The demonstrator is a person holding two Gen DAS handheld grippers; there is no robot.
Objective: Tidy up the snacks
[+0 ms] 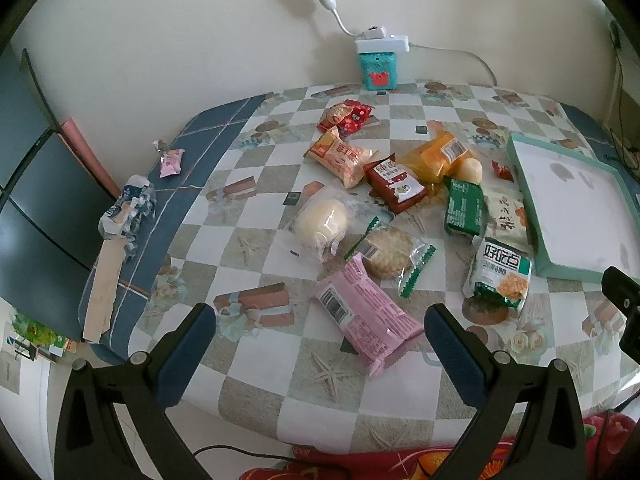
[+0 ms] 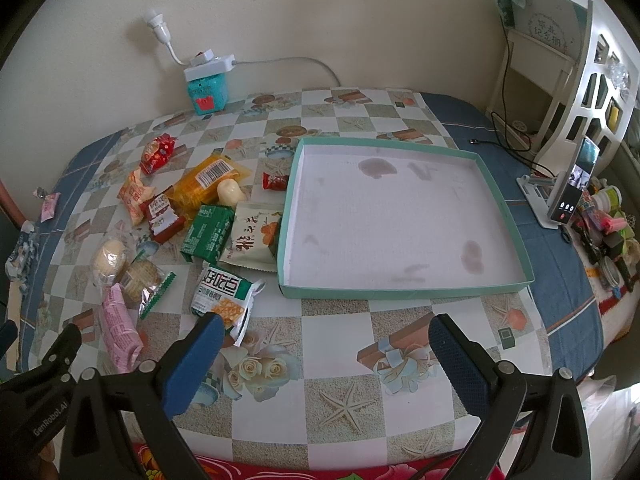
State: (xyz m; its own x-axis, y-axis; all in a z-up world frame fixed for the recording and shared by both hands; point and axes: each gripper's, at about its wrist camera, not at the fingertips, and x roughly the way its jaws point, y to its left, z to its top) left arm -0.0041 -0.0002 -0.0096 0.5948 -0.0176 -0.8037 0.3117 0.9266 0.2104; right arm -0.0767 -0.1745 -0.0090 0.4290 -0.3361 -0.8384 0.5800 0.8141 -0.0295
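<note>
Several snack packets lie scattered on the checked tablecloth (image 1: 280,264). A pink packet (image 1: 366,312) lies just ahead of my left gripper (image 1: 320,320), which is open and empty above the table's near edge. A white and green cracker packet (image 2: 222,294) lies beside the left fingertip of my right gripper (image 2: 326,330), which is open and empty. A shallow teal-rimmed box lid (image 2: 400,292), white inside and empty, sits ahead of the right gripper; it also shows in the left wrist view (image 1: 520,176). A green packet (image 2: 208,232), an orange packet (image 2: 204,184) and a round biscuit (image 1: 386,254) lie in the pile.
A teal box (image 1: 378,68) with a white power strip stands at the wall. A phone on a stand (image 2: 572,188), cables and small clutter sit at the right edge. Torn wrappers (image 1: 128,208) lie at the table's left edge. A white shelf (image 2: 580,68) stands at the far right.
</note>
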